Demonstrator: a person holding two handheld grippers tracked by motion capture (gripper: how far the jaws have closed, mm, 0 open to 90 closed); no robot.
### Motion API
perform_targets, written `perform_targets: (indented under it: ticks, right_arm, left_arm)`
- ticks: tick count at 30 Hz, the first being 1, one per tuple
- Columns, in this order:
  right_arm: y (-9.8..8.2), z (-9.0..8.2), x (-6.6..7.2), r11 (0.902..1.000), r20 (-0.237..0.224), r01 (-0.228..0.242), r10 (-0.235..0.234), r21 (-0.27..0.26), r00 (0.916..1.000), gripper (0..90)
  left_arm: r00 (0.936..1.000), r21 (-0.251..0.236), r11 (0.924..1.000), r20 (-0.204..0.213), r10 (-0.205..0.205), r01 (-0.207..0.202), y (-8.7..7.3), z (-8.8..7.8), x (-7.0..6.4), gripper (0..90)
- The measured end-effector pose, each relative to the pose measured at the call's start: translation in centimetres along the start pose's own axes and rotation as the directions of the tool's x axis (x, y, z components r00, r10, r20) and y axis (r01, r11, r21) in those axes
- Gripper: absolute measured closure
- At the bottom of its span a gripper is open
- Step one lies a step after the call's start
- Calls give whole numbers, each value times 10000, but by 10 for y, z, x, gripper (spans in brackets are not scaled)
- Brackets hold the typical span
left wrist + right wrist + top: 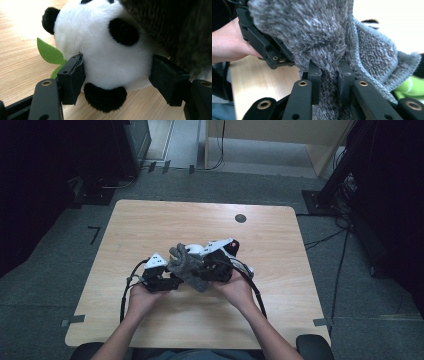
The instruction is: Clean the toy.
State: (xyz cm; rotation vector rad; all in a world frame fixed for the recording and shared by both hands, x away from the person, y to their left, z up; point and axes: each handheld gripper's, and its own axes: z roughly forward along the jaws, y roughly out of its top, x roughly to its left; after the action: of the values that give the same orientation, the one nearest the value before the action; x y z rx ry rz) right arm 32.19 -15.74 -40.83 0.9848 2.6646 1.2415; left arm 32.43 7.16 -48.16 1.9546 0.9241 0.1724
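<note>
A panda plush (100, 50), white with black ears and eye patches, lies on the wooden table (150, 220), a green felt leaf (48, 53) at its side. My left gripper (116, 72) is shut on its white head, one pad pressing into the fur on each side. A fluffy grey cloth (317, 32) hangs over the panda, draped across the top right of the left gripper view. My right gripper (329, 85) is shut on a bunched fold of that cloth. In the high view both grippers meet at the table's middle, left gripper (170, 280) and right gripper (210, 270), with the cloth (187, 265) between them.
A small dark round disc (240, 218) sits in the tabletop toward the far right. Bare wood surrounds the hands on all sides. Cables trail from both grippers toward the front edge. Dark equipment and cables stand on the floor beyond the table.
</note>
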Motion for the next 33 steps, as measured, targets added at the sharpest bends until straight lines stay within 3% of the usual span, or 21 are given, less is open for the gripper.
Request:
perform_targets:
  ticks: [7,17,22,28,33]
  right_arm:
    - [-16,1,0,9994,-173,-166,171,292,9997,794]
    - [-37,-2,2,9942,26,11,-13,1071,10000,793]
    - [-49,-9,1,9933,57,-7,0,1155,10000,793]
    - [-59,-22,8,9917,478,179,-242,1271,9986,792]
    - [-71,-36,4,9927,641,-163,87,1193,9979,792]
  left_arm:
    - [9998,219,9997,114,-150,147,3,-1,2,346]
    - [9999,226,9997,66,-109,107,3,-1,2,348]
    - [10000,234,9997,28,9,-10,2,-1,1,347]
    - [10000,253,9997,2,-55,55,3,-1,2,347]
    - [10000,246,9997,3,-47,47,3,-1,1,348]
